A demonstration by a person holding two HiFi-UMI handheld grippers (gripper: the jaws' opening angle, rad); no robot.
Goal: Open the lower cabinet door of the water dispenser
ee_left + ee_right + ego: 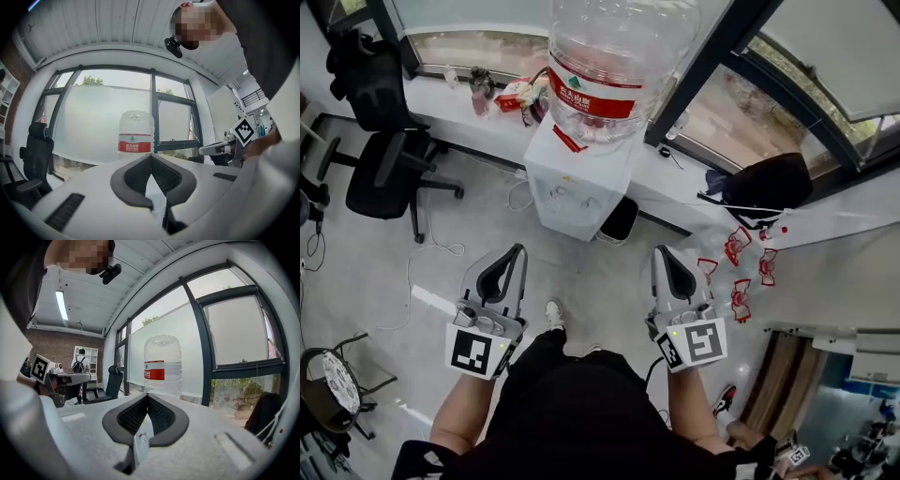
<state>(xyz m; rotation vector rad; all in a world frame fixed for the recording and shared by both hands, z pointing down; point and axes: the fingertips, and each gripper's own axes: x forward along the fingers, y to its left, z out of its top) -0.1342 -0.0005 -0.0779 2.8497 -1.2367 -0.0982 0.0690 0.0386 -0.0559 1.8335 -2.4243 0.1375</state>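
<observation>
The water dispenser (574, 183), a white box carrying a big clear bottle (614, 66) with a red label, stands on the floor against the window ledge, straight ahead of the person and well apart from both tools. Its front face (570, 214) turns toward the person, but from this steep angle the lower door cannot be made out. The left tool (520, 250) and the right tool (659, 251) are held side by side over the floor, both pointing at the dispenser. Each is closed with its tips touching and nothing between them, as the left gripper view (151, 155) and the right gripper view (148, 395) show. A black bin (621, 220) sits just beside the dispenser, and a black office chair (382, 150) stands off to the left.
</observation>
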